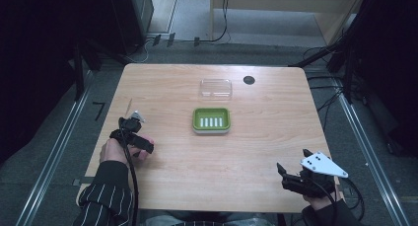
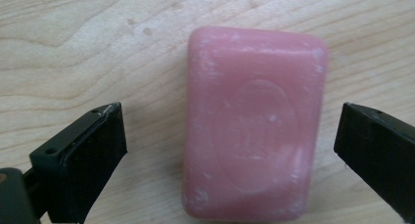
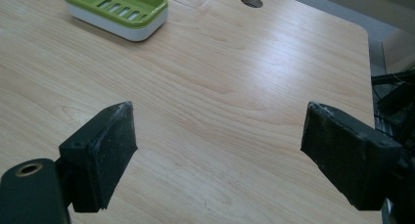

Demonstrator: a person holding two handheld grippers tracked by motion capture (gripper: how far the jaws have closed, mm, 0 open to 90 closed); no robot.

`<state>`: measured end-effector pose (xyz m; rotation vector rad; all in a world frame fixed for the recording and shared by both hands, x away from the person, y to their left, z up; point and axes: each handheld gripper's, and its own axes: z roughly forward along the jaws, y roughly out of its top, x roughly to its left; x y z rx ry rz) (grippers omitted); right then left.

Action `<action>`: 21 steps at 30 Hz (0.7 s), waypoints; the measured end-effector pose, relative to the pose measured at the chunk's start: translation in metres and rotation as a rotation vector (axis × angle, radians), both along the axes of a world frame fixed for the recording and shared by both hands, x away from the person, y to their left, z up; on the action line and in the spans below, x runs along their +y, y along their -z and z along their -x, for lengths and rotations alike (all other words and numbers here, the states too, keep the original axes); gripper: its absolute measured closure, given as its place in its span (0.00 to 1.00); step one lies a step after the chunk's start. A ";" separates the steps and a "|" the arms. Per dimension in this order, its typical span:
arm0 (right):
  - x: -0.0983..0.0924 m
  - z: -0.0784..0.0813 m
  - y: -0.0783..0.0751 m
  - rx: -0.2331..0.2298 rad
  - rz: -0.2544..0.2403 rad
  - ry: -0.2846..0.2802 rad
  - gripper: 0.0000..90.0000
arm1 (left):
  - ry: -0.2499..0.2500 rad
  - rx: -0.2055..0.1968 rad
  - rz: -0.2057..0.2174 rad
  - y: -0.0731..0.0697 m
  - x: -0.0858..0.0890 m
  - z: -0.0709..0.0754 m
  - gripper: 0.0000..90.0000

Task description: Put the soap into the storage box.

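Left hand-held gripper, jaws apart, straddles a pink soap bar lying flat on the counter. Risk: off-centre closure may squirt the slick bar sideways. Right hand-held gripper idles, jaws apart.

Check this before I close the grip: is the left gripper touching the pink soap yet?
Apart. In the left gripper view, bare wood shows between each open jaw of the left gripper and the pink soap.
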<state>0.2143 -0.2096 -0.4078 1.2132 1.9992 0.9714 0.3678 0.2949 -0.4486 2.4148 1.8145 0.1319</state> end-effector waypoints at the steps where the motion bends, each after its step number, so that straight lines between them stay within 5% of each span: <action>1: 0.000 0.000 0.000 0.000 0.000 -0.001 0.15 | 0.000 0.006 0.005 0.001 0.000 -0.001 0.00; 7: 0.000 0.001 0.000 0.002 0.002 0.001 0.15 | -0.001 0.008 -0.001 0.004 -0.001 -0.002 0.00; 21: -0.001 0.002 0.000 -0.001 0.002 0.006 0.15 | 0.001 0.000 -0.048 0.006 -0.006 -0.001 0.17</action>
